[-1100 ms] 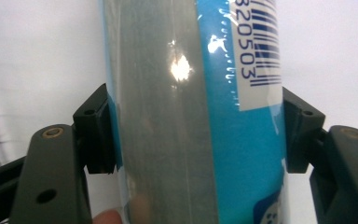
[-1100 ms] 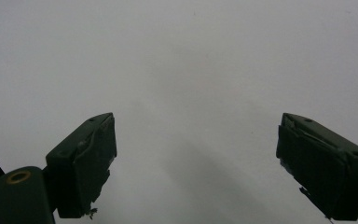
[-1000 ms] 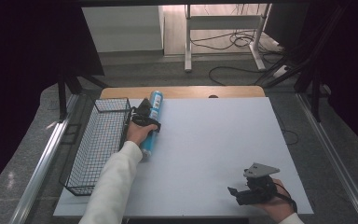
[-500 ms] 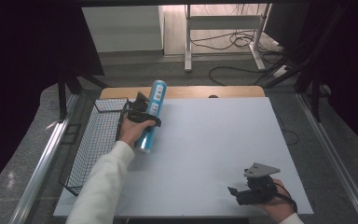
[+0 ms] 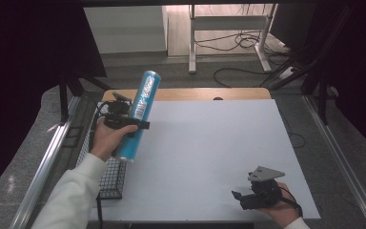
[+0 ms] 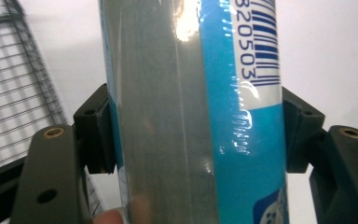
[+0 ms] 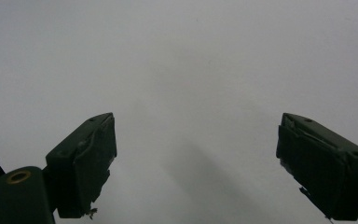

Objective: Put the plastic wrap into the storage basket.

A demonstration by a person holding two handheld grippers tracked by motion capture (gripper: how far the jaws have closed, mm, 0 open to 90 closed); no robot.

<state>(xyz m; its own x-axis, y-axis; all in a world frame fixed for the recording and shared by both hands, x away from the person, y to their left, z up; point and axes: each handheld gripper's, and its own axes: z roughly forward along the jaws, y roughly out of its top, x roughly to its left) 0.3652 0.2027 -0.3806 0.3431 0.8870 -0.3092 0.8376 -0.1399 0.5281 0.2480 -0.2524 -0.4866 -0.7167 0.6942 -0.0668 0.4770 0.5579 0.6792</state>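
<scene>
- Left gripper (image 6: pixel 193 135): jaws pinching a blue tube (image 6: pixel 191 93), one black pad (image 6: pixel 95 135) pressed on each side of it. In the left gripper view the tube runs upright between the pads, from 6 o'clock to 12 o'clock; a barcode with printed digits sits toward 1 o'clock.
- Blue tube, high view (image 5: pixel 139 114): held off the table, tilted, top end toward 1 o'clock, lower end toward 7 o'clock. The left gripper (image 5: pixel 136 125) grips it around mid-length, from the 9 o'clock side.
- Left hand (image 5: pixel 106 139): wrapped round the gripper body, white sleeve (image 5: pixel 71 198) trailing to 7 o'clock.
- Wire basket (image 5: pixel 110 179): black mesh, lying at the table's 9 o'clock edge, partly under the hand and tube; its mesh shows at 9 o'clock in the left gripper view (image 6: pixel 14 98).
- Table (image 5: pixel 209 152): white top, a wooden strip along its far edge.
- Right gripper (image 7: pixel 196 163): jaws spread wide, nothing between them, white tabletop beneath. In the high view it sits low near the table's 5 o'clock corner (image 5: pixel 240 199), well apart from the tube, held by the right hand (image 5: pixel 279 202).
</scene>
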